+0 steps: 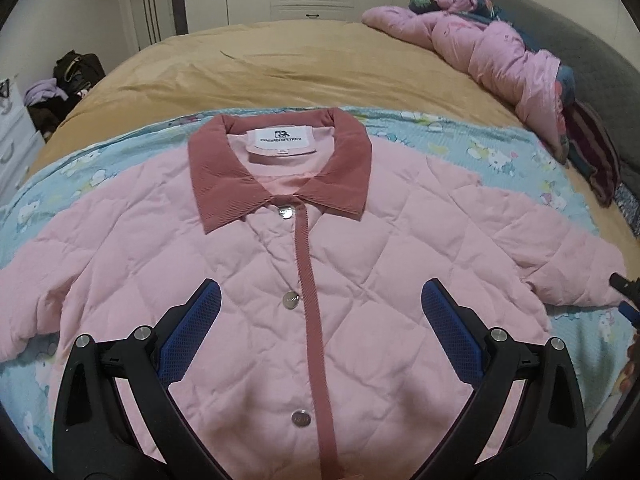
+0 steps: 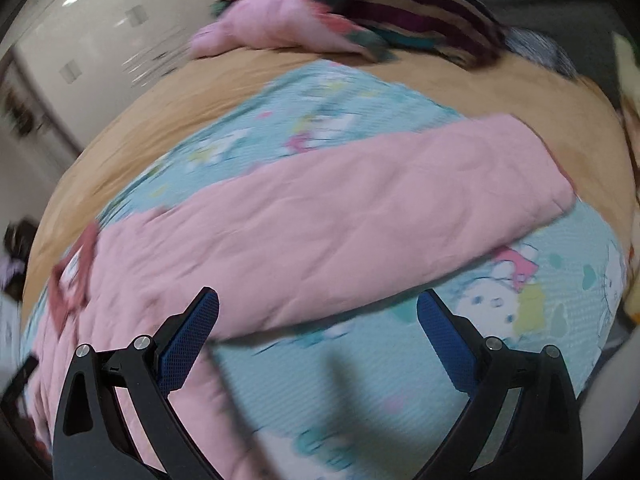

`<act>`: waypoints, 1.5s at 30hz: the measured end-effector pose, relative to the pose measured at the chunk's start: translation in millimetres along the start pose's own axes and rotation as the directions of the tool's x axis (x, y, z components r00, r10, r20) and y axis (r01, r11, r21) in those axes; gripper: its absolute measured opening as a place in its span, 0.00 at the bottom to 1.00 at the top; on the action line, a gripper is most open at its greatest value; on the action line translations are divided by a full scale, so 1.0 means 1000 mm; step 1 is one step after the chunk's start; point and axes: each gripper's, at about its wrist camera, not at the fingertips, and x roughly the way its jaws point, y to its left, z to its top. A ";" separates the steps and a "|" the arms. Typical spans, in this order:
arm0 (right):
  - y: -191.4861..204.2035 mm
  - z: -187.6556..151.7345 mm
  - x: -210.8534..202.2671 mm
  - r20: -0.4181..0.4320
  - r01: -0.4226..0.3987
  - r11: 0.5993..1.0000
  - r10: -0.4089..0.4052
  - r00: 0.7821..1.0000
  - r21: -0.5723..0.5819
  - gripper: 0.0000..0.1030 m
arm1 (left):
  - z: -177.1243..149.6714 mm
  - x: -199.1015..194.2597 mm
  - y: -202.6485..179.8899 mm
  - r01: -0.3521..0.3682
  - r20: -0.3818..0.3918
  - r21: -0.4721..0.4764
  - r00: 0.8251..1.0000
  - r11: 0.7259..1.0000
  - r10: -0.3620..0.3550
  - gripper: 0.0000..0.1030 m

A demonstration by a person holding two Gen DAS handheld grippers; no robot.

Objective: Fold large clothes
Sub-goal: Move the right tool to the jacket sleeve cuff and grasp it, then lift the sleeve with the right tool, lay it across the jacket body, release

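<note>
Pink quilted fabric is filling most of what we are seeing: a large jacket (image 1: 280, 264) is lying flat, front up and snapped shut, on a light blue cartoon-cat blanket (image 1: 500, 152) that is covering part of a tan bedspread (image 1: 280, 60). We are reading its white neck label (image 1: 279, 139) only in part; a small dark logo is sitting above a line of capitals too small for us to make out. A dusty-rose corduroy collar (image 1: 224, 184) is framing the label, and a matching placket (image 1: 310, 280) is running down beside three silver snaps (image 1: 291, 300). We are holding the left gripper (image 1: 320, 312) over the jacket's chest with its blue-padded jaws spread wide and gripping nothing. We are holding the right gripper (image 2: 318, 320), also wide open and empty, near the jacket's outstretched sleeve (image 2: 360, 216), with one finger over the pink fabric and the other over the blanket; that view is blurred. A pile of pink bedding (image 1: 480, 48) is lying at the far side of the bed.
</note>
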 end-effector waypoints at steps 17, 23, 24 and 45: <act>-0.126 0.038 0.059 0.021 -0.013 0.909 0.005 1.000 0.418 0.96 | 0.016 0.056 -0.013 -0.021 -0.089 -0.012 0.996 1.000 0.020 0.91; -0.143 0.053 0.071 0.121 -0.115 0.864 0.063 0.991 0.490 0.91 | 0.016 0.060 -0.004 -0.017 -0.110 -0.042 0.994 0.999 0.012 0.91; -0.145 0.054 0.071 0.132 -0.132 0.858 0.076 0.988 0.497 0.65 | 0.016 0.058 -0.003 -0.010 -0.110 -0.042 0.994 0.999 0.005 0.91; 0.025 0.108 -0.070 0.317 -0.462 0.886 0.448 0.836 -0.033 0.17 | 0.056 -0.042 0.049 0.010 0.007 -0.091 1.000 0.996 -0.009 0.91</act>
